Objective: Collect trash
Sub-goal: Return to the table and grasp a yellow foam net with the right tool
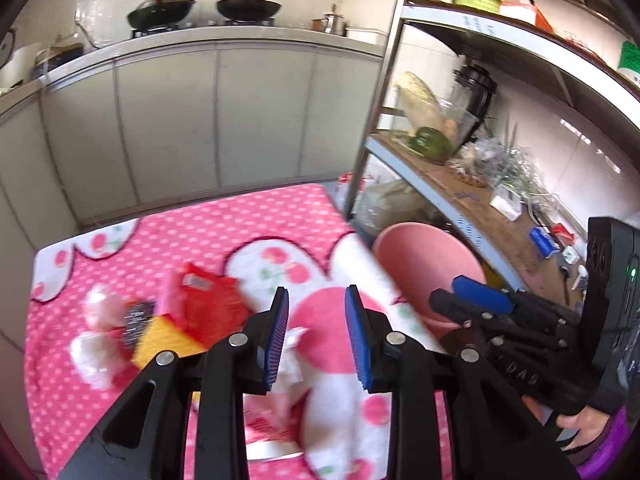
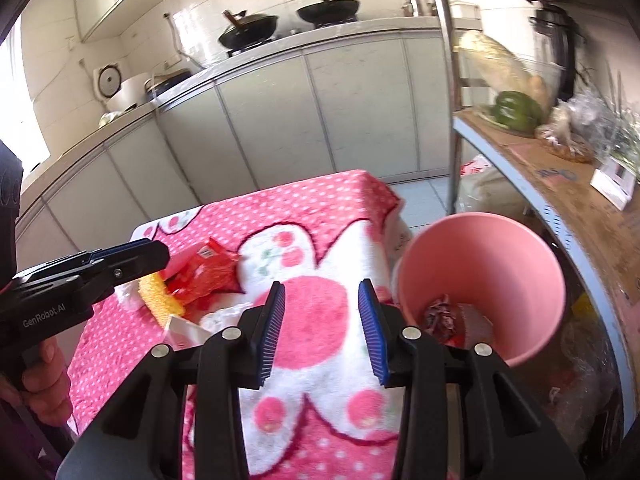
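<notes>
The left gripper (image 1: 317, 334) hangs with its blue pads (image 1: 280, 336) parted and nothing between them, above the pink blanket (image 1: 224, 220). The right gripper (image 2: 323, 330) is likewise spread and empty, also over the blanket. In the left view, at 10 o'clock from the pads, lies the trash: a red wrapper (image 1: 210, 304), a yellow sponge (image 1: 160, 340) and white tissues (image 1: 98, 328), blurred. In the right view the wrapper (image 2: 202, 276) and sponge (image 2: 160, 298) sit at 10 o'clock too. At 2 o'clock there a pink bin (image 2: 480, 276) stands just beside the blanket, crumpled trash (image 2: 440, 316) inside. A shelf (image 2: 520, 160) stands further right.
</notes>
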